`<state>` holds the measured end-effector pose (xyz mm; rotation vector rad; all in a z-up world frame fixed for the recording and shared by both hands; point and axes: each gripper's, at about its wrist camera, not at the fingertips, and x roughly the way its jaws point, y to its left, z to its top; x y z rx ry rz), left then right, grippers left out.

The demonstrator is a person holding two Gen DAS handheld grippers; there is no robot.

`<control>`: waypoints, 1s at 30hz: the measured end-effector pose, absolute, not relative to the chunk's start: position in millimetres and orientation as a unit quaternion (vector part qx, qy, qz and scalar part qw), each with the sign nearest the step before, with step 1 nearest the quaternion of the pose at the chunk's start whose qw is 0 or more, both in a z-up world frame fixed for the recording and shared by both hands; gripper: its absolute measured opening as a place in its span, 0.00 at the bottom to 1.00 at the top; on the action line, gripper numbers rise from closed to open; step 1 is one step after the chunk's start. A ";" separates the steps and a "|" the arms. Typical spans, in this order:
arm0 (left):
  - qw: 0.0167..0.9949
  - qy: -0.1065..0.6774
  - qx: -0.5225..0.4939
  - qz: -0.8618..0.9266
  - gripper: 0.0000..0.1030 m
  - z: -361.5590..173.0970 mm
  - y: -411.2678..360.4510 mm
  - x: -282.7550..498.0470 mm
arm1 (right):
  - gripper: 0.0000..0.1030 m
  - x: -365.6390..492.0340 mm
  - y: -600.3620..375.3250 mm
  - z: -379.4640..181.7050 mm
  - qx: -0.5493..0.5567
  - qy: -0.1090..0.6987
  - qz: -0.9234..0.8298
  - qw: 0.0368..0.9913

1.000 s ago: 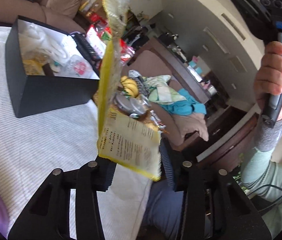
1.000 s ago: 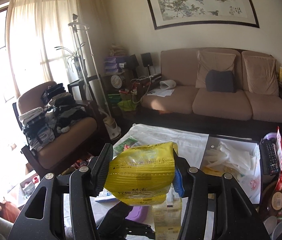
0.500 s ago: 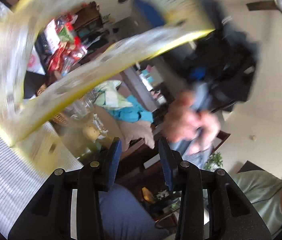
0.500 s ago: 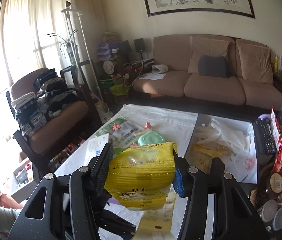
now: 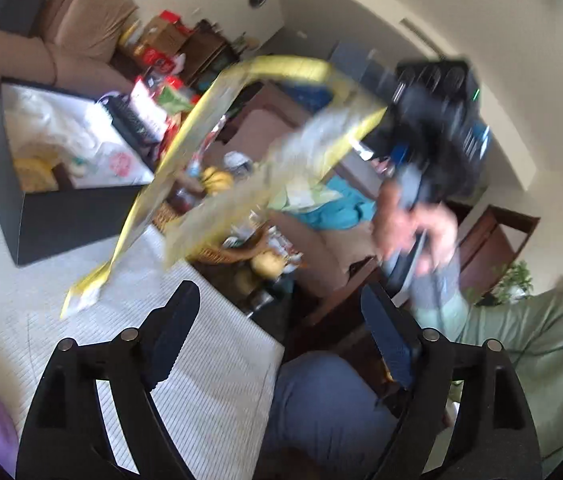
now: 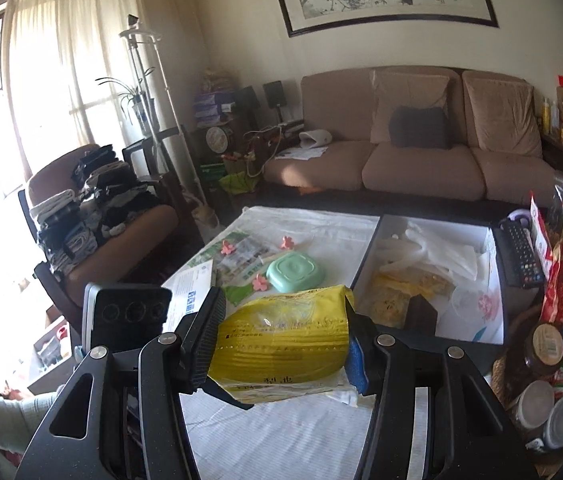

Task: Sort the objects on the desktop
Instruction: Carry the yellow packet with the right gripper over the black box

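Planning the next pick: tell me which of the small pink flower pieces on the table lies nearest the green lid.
The pink flower just left of the green lid, close beside its edge. The other two flowers lie farther back, apart from it.

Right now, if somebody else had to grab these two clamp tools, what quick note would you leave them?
Left gripper: open and empty; its jaws have just been opening.
Right gripper: shut on the yellow packet, held above the white cloth.
Black box, to the right, already holds white bags and another yellow pack.
Left on the cloth: green lidded case, leaflets, pink flowers.
Probable next move: carry the packet to the box.
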<state>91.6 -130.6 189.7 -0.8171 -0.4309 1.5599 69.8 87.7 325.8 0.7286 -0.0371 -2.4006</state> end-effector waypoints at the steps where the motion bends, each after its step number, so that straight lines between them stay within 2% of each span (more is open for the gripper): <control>1: 0.608 -0.195 -0.362 0.679 0.79 187.4 -131.3 92.2 | 0.53 65.0 89.1 333.3 0.274 -0.013 -0.908 0.316; 4: 0.578 -0.186 -0.380 0.698 0.79 186.3 -123.2 84.0 | 0.53 44.0 89.8 361.0 0.264 -0.005 -0.909 0.323; 8: 0.543 -0.165 -0.365 0.738 0.79 217.3 -108.8 62.4 | 0.53 3.7 94.3 405.3 0.245 -0.014 -0.912 0.330; 15: 0.430 -0.114 -0.350 0.824 0.79 271.2 -78.7 -31.2 | 0.53 -65.0 89.4 438.2 0.229 -0.015 -0.920 0.319; 19: 0.361 -0.101 -0.373 0.849 0.79 257.2 -58.3 -98.5 | 0.53 -114.2 83.1 418.0 0.245 -0.022 -0.922 0.300; 23: 0.297 -0.070 -0.399 0.864 0.79 222.9 -37.6 -144.8 | 0.53 -167.6 76.9 373.2 0.268 -0.019 -0.924 0.274; 27: 0.285 -0.074 -0.414 0.861 0.79 201.2 -28.8 -175.9 | 0.53 -213.0 79.8 329.4 0.291 -0.038 -0.923 0.250; 30: 0.288 -0.067 -0.408 0.864 0.79 197.7 -29.4 -175.7 | 0.53 -227.1 85.9 318.9 0.288 -0.048 -0.923 0.251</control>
